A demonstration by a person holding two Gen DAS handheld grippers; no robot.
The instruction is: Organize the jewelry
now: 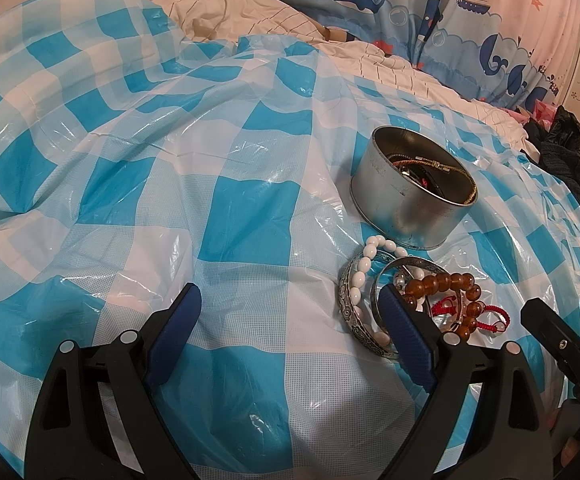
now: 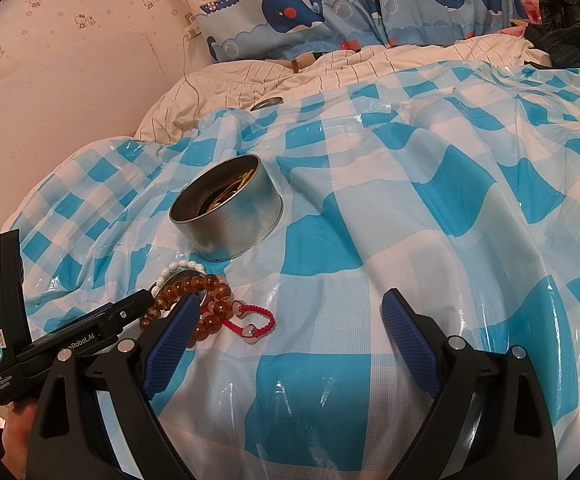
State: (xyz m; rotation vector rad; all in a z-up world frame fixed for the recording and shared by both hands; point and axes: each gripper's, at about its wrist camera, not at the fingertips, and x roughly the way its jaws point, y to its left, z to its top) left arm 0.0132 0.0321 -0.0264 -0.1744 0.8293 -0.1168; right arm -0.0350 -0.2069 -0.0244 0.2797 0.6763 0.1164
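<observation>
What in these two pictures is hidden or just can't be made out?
- Contents of the metal tin: both views show only a gold chain and dark bits; its wall hides the rest.
- Silver bangles: in the left view the left gripper finger covers part; in the right view the amber beads and white beads nearly hide them.
- Red cord bracelet: partly behind the right gripper finger.

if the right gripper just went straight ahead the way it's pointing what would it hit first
Probably only the checked plastic sheet on the bed. The right gripper is open and points at bare sheet; the metal tin and the pile of bracelets lie left of that line. Depth is hard to judge.
</observation>
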